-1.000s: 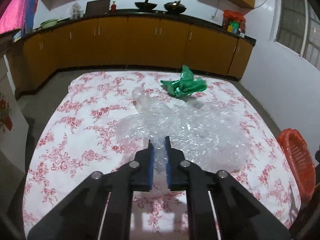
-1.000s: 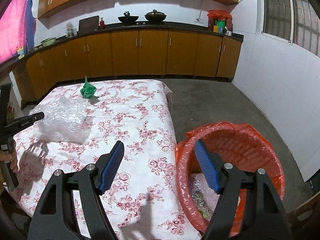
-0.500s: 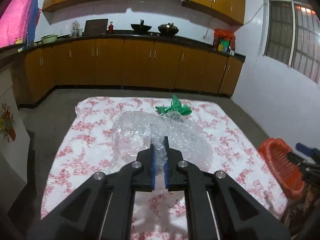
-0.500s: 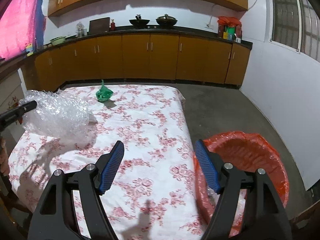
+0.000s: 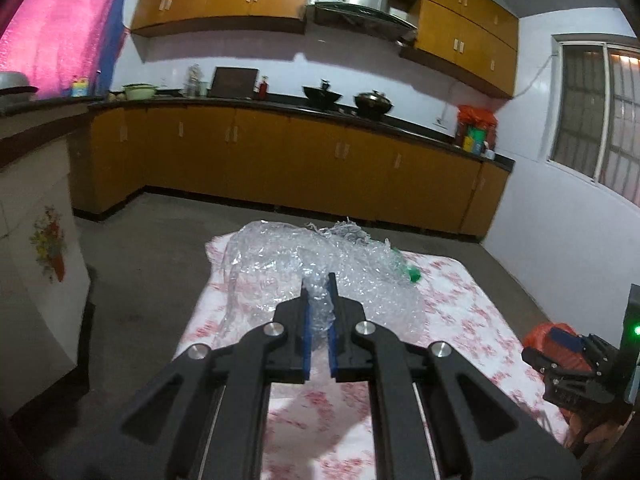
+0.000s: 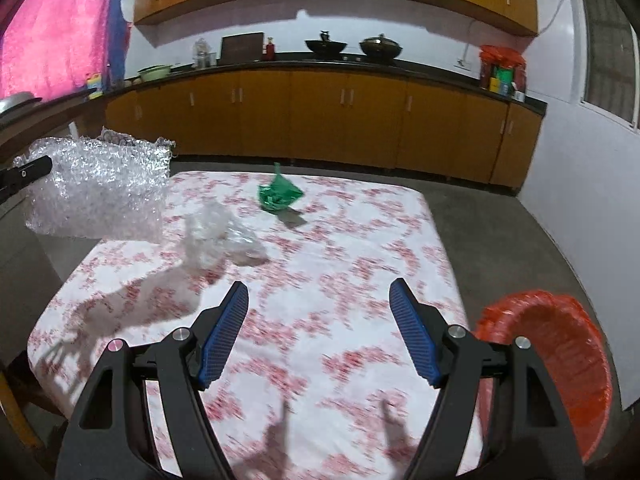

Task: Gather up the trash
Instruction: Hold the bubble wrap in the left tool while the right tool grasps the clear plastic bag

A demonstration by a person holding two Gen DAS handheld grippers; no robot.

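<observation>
My left gripper (image 5: 318,286) is shut on a sheet of clear bubble wrap (image 5: 280,264) and holds it in the air above the table. The same bubble wrap (image 6: 96,192) hangs at the left in the right wrist view. My right gripper (image 6: 318,298) is open and empty above the table's near part. A crumpled clear plastic bag (image 6: 218,236) and a crumpled green wrapper (image 6: 280,194) lie on the flowered tablecloth (image 6: 360,248). A red-lined trash basket (image 6: 560,344) stands on the floor at the table's right.
Wooden kitchen cabinets (image 6: 320,112) with a dark counter run along the far wall, with woks and bottles on top. Grey floor (image 6: 500,216) lies right of the table. The right gripper (image 5: 576,364) and the basket (image 5: 556,344) show at the left wrist view's right edge.
My left gripper has lifted the bubble wrap off the table, uncovering the clear plastic bag. My right gripper has swung left from over the basket to over the table, still open.
</observation>
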